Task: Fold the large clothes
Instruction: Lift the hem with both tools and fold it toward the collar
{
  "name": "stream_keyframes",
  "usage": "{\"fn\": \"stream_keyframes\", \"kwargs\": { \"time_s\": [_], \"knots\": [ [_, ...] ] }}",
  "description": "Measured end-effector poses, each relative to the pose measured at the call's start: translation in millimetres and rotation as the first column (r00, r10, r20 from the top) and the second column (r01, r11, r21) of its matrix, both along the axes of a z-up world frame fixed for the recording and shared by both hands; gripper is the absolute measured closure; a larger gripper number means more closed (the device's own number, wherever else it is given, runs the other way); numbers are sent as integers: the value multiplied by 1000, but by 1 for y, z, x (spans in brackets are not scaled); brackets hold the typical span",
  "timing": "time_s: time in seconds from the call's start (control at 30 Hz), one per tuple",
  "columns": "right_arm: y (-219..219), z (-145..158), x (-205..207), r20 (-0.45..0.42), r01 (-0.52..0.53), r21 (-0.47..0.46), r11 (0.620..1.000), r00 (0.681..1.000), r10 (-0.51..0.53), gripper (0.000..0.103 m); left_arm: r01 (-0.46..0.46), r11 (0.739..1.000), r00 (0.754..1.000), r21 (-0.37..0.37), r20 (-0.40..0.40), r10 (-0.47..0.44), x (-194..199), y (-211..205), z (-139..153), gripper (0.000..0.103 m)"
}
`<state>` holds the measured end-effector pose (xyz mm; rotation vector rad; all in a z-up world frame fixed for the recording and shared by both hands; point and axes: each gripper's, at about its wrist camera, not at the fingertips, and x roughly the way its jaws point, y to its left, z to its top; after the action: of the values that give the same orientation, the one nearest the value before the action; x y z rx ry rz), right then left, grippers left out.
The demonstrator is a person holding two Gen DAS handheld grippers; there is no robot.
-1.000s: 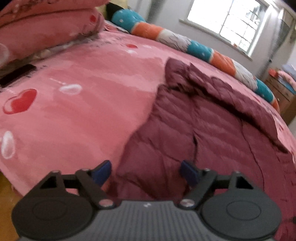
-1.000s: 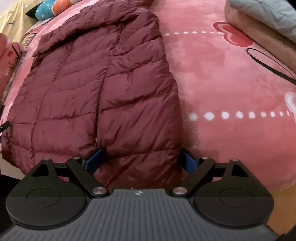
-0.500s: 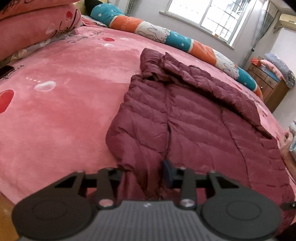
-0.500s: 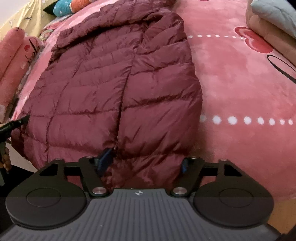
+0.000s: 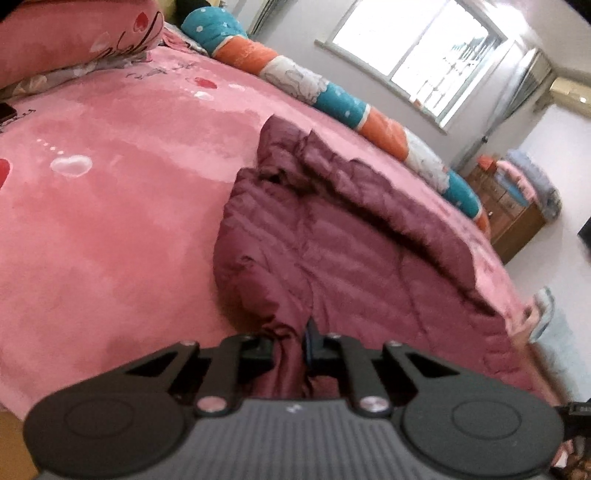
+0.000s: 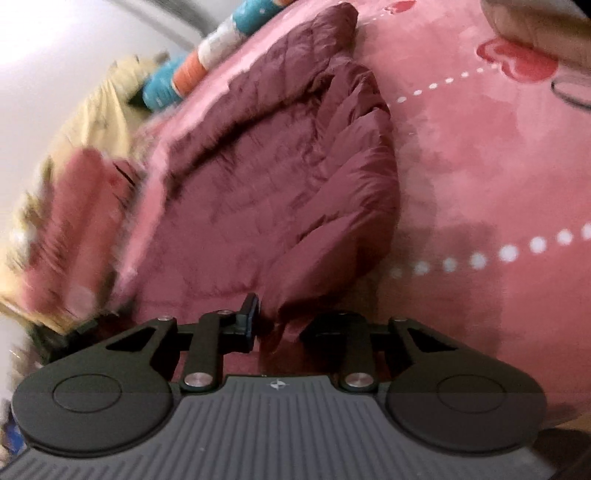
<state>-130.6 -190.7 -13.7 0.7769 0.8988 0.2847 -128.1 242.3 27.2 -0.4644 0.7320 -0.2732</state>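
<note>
A maroon quilted puffer jacket [image 5: 354, 236] lies spread on the pink bed cover [image 5: 110, 221], its hood end far from me. My left gripper [image 5: 290, 341] is shut on the jacket's near hem at its left corner. In the right wrist view the jacket [image 6: 295, 166] runs up and away, and my right gripper [image 6: 280, 328] is shut on the near hem at its right side. The hem is bunched and lifted off the pink cover [image 6: 480, 177] between both grippers. The view is blurred.
A long teal, orange and white bolster [image 5: 332, 99] lies along the far side of the bed. Pink pillows [image 5: 74, 33] sit at the far left. A wooden dresser [image 5: 517, 218] stands at the right under a window. A folded blanket [image 6: 535, 29] lies at the bed's right.
Both grippers went from open around the hem to shut on it. They have since lifted it, and the jacket's near part has bunched and drawn toward me.
</note>
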Motion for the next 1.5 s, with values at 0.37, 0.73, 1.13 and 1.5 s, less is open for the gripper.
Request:
{"fn": "stream_keyframes", "kwargs": {
  "time_s": [0.37,0.73,1.13,1.5],
  "knots": [
    [-27,-16,11,24,81,411,908,995,-99,71,-20,979,998,-203,61,33,18,3,23,94],
    [-40,19,56,96,139,521,842,971,-219,72,-22,932,992,-361,111,67,79,1,53,94],
    [-73,37,158,178,176,522,834,934,-309,72,-66,939,983,-337,141,120,197,-5,83,94],
    [-94,19,254,238,206,392,897,919,-315,69,-184,949,976,-254,66,207,291,-11,48,92]
  ]
}}
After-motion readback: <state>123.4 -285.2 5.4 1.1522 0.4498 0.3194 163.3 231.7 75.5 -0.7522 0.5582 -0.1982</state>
